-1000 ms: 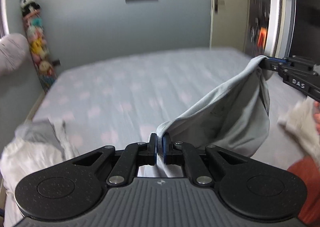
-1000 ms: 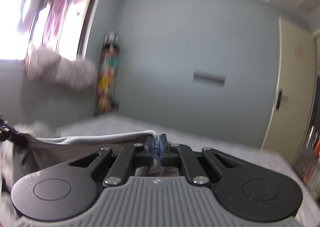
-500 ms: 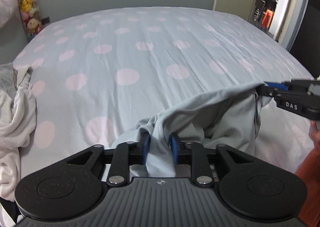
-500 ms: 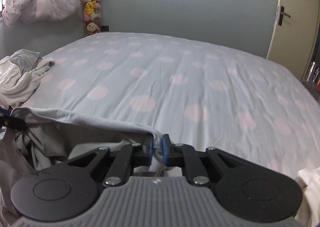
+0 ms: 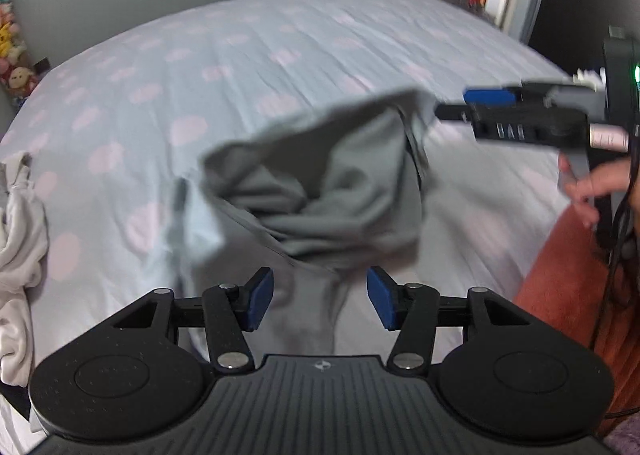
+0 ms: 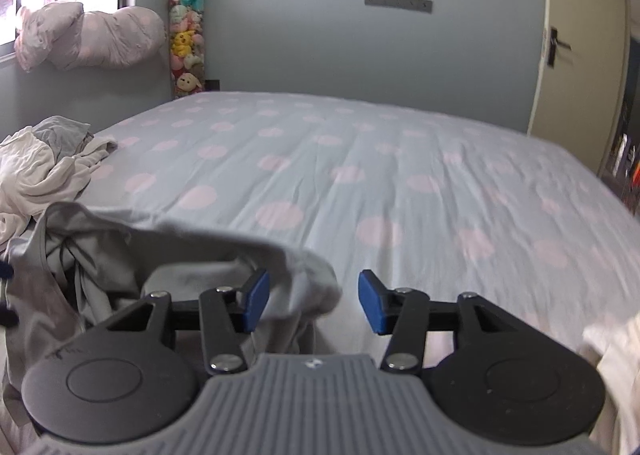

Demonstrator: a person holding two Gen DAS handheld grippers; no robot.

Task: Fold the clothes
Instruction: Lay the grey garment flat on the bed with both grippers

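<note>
The grey garment [image 5: 320, 191] sags in a crumpled heap at the near edge of the bed [image 5: 280, 55], at 12 o'clock from the left gripper [image 5: 320, 303] and at 9 to 11 o'clock in the right wrist view; one fold droops between the right gripper [image 6: 310, 301] pads without being pressed. Both sets of jaws have just been opening; each claw is released, blue pads apart, cloth loose between or just ahead of them. In the left view the right gripper sits at 2 o'clock, its tips beside the garment's top corner; a hand [image 5: 592, 187] shows below it. A pile of pale clothes [image 6: 44, 171] lies at 9 o'clock.

The step looks like laying the garment down for folding; next it likely needs spreading flat, regripping two corners and drawing them apart before any fold.
</note>
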